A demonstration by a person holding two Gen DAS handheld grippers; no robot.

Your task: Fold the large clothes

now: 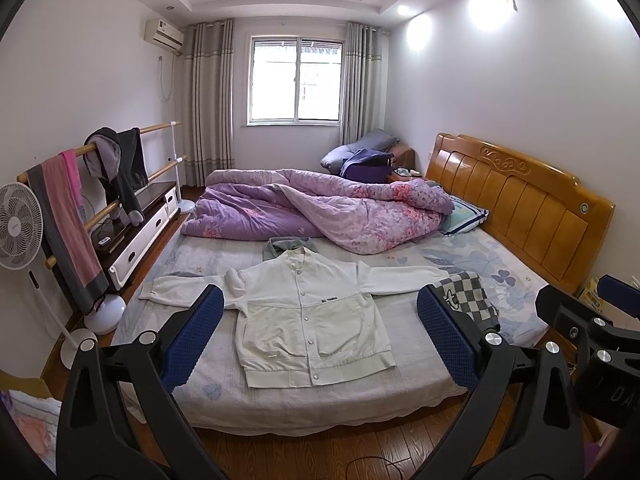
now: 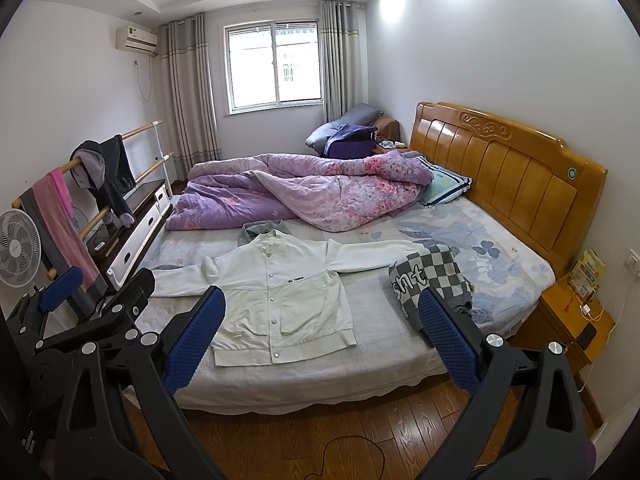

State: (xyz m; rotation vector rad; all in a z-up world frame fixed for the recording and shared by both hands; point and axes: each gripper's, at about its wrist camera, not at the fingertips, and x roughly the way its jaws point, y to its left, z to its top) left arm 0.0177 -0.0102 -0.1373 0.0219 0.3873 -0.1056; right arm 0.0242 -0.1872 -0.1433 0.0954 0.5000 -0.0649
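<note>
On the near half of the bed (image 1: 400, 380), a white button-front jacket (image 1: 308, 320) is laid flat, front up, snaps closed, both sleeves stretched out sideways and hem toward the bed's near edge. The bed is taken as landmark for all positions below.

Just beyond the jacket collar, toward the far side of the bed, a small grey garment (image 2: 262, 227) is partly covered by the collar. At the end of the jacket's headboard-side sleeve, a grey-and-white checkered garment (image 2: 436, 280) is bunched up, touching or overlapping the cuff. Across the far half of the bed a purple floral quilt (image 1: 320, 212) is heaped. A blue-trimmed pillow (image 2: 444, 184) is seen against the wooden headboard (image 1: 520, 208).

Beside the bed's foot end, a wooden rail rack (image 1: 96, 184) draped with clothes and a white standing fan (image 1: 18, 228) are noted.

Left gripper (image 1: 320, 336): held off the bed's near edge, above the wood floor, fingers spread wide, nothing between the blue pads (image 1: 192, 340).

Right gripper (image 2: 320, 336): likewise held short of the bed's near edge, fingers spread wide, nothing gripped. No contact with the jacket is recorded for either gripper.
</note>
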